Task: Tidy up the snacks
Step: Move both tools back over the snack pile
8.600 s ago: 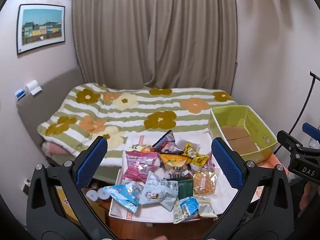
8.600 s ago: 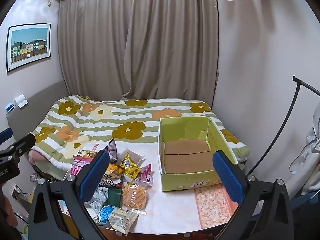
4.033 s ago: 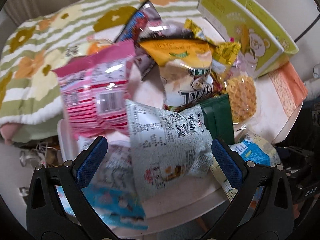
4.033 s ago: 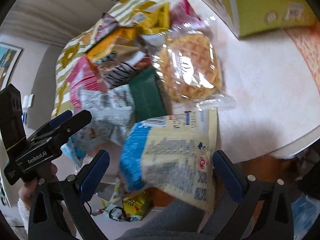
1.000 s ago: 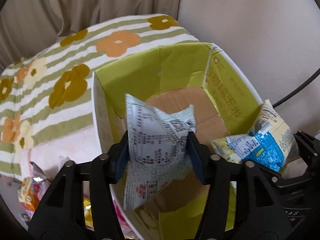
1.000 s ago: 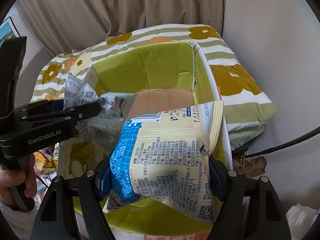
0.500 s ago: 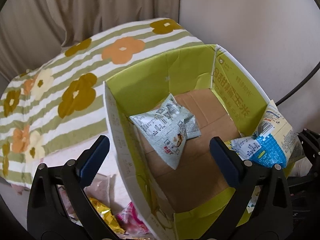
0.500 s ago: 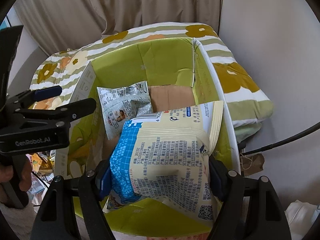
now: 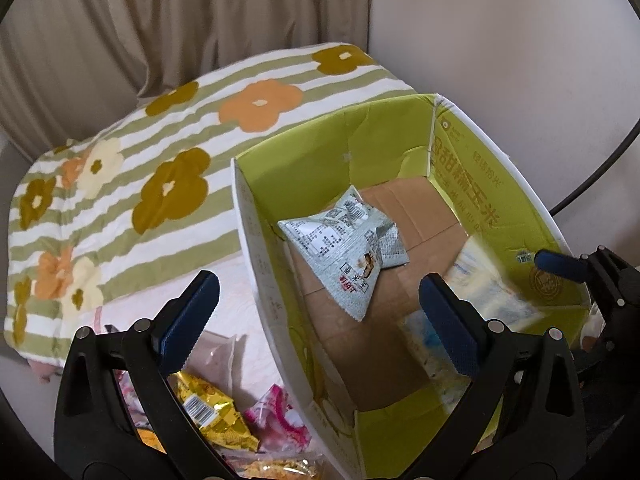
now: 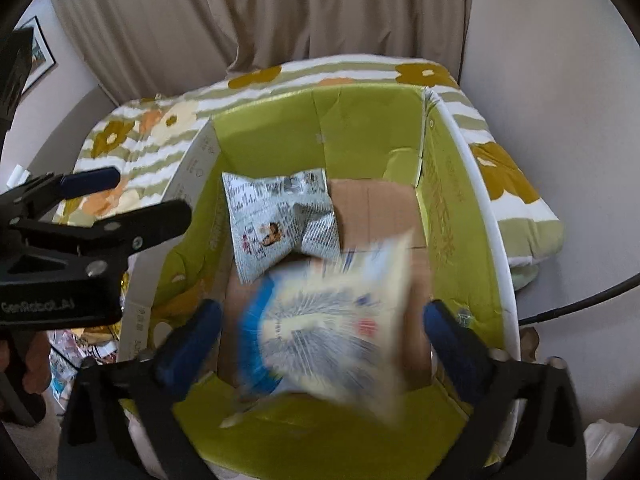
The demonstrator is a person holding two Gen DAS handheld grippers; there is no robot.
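A green cardboard box (image 9: pixel 392 148) (image 10: pixel 360 128) stands on the table with a grey-white snack packet (image 9: pixel 348 252) (image 10: pixel 280 220) lying on its brown floor. A blue and cream snack packet (image 10: pixel 332 328) is blurred in mid-fall between the fingers of my right gripper (image 10: pixel 320 336), which is open above the box's near end. The same packet (image 9: pixel 488 288) shows blurred in the left wrist view, at the box's right side. My left gripper (image 9: pixel 320 312) is open and empty over the box's left wall.
Several loose snack packets, one yellow (image 9: pixel 204 412) and one pink (image 9: pixel 280 420), lie on the table left of the box. A bed with a flowered striped quilt (image 9: pixel 160 152) is behind. Curtain and wall stand close behind and to the right.
My right gripper has opened and let go of the blue and cream packet, which is dropping into the box. The left gripper stays open; the grey-white packet lies where it landed.
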